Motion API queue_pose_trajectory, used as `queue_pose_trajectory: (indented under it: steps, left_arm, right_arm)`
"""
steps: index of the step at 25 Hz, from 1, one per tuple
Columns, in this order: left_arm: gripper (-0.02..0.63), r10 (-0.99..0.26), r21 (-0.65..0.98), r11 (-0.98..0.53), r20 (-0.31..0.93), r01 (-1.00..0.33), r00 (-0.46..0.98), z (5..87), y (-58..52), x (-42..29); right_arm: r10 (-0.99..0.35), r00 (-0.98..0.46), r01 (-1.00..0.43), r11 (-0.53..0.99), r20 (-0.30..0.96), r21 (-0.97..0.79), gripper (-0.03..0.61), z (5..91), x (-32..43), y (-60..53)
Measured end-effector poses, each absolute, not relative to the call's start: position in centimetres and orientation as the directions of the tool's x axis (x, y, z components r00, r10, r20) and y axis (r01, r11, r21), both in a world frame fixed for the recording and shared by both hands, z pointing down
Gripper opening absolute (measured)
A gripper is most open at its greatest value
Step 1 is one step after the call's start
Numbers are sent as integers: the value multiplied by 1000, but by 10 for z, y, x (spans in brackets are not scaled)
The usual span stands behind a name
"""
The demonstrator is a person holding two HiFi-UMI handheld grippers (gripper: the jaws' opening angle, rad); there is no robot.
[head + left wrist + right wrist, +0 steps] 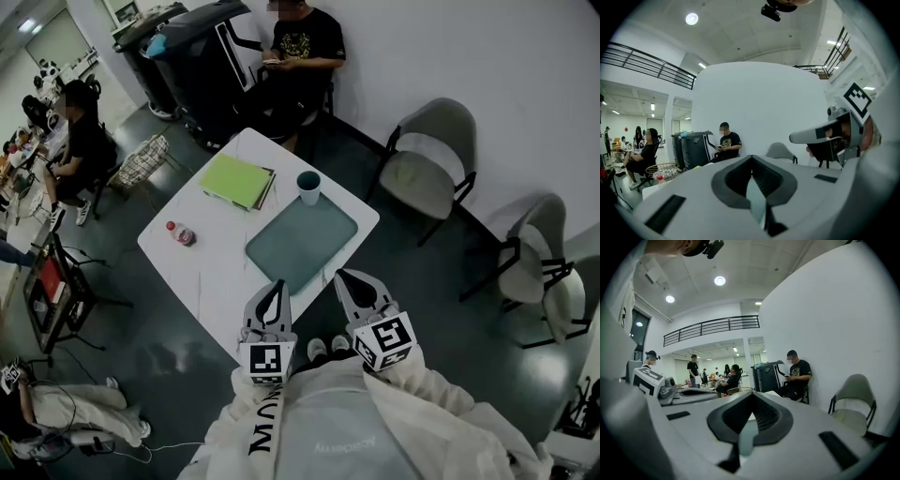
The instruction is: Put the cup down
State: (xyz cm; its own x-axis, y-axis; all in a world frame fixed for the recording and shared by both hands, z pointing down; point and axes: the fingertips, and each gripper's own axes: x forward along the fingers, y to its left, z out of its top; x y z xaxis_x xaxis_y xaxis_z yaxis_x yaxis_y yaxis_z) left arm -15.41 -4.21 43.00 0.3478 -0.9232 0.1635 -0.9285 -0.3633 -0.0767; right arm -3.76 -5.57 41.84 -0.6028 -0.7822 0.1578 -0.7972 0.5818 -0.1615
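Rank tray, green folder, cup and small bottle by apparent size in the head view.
1. tray
2. green folder
3. cup and small bottle: these look about alike, so they are not ranked.

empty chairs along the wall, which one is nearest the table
The leftmost empty chair, beside the right corner of the white table; the other two stand farther right.

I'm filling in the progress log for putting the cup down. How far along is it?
Looks done: the cup stands upright on the white table, at the far corner of the teal tray. In hand: nothing. The left gripper and right gripper are both shut and empty, over the table's near edge, well apart from the cup. Left: nothing that I can see.
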Motion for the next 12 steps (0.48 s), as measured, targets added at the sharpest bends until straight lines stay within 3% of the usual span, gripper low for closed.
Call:
queue_pose_trajectory:
  steps: [12]
  left_arm:
    - [12,-914,-64,-379,184,-923,363,430,-56,-113]
  right_arm:
    - [-752,-637,-770,612,169,-180,5,426,-15,-69]
